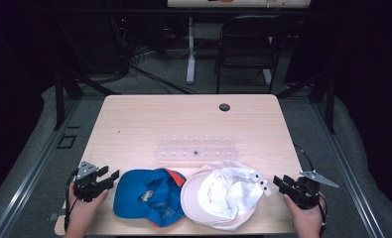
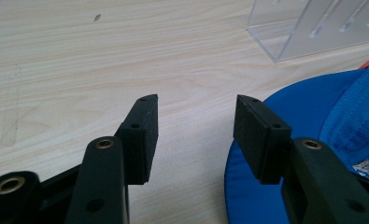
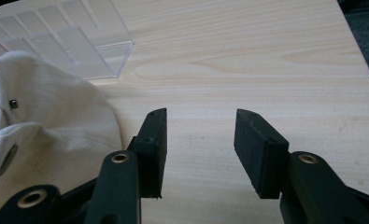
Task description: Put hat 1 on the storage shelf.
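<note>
Both caps are lying crown-down just in front of the clear acrylic rack [image 1: 197, 150], insides exposed for grasping; the left gripper [image 1: 110, 177] is waiting released beside the blue cap [image 1: 146, 196]; the right gripper [image 1: 279, 182] is gaping empty beside the white cap [image 1: 223, 196].

Even overhead light falls on the table [image 1: 193, 124], whose pale top is the brightest area of the high view; the room beyond the table's far edge sinks into near-black. The high view is soft and low in detail. The white cap [image 1: 223, 193], at the table's near edge, is close to overexposed. In the gripper views the wood grain is sharp, the near black jaws are slightly soft, and they cast only faint, diffuse shadows on the table.
</note>
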### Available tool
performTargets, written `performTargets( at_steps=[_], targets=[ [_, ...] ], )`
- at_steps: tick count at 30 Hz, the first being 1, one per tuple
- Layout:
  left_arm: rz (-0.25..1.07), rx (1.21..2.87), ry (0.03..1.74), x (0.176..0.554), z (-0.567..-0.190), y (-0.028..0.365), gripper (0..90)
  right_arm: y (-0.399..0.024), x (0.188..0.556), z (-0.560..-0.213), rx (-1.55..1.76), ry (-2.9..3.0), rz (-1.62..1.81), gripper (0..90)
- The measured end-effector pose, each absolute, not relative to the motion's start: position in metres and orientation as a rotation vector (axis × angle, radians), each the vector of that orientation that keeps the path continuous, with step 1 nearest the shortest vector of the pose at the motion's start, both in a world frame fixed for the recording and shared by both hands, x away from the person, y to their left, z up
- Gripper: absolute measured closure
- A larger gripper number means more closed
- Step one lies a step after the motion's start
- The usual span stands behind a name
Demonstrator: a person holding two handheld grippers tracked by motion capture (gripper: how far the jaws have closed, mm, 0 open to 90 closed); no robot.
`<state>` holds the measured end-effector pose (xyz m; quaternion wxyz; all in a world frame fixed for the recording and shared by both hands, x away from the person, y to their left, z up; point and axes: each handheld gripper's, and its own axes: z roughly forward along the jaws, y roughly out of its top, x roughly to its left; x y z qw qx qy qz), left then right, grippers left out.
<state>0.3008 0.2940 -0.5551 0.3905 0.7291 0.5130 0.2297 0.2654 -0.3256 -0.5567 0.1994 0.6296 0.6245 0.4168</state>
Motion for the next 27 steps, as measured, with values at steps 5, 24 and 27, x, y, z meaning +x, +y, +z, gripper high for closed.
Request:
performTargets(
  at_steps=[5, 24, 27],
  targets=[
    [0.596, 1.866, 1.281, 0.300, -0.553, 0.291, 50.8, -0.323, 0.262, -0.554, 1.759, 1.755, 1.179, 54.7],
    [0.594, 1.904, 1.256, 0.294, -0.545, 0.282, 53.8, -0.313, 0.259, -0.530, 1.768, 1.811, 1.207, 53.2],
    [0.606, 1.903, 1.246, 0.295, -0.546, 0.279, 53.8, -0.312, 0.259, -0.523, 1.788, 1.829, 1.198, 54.9]
  ],
)
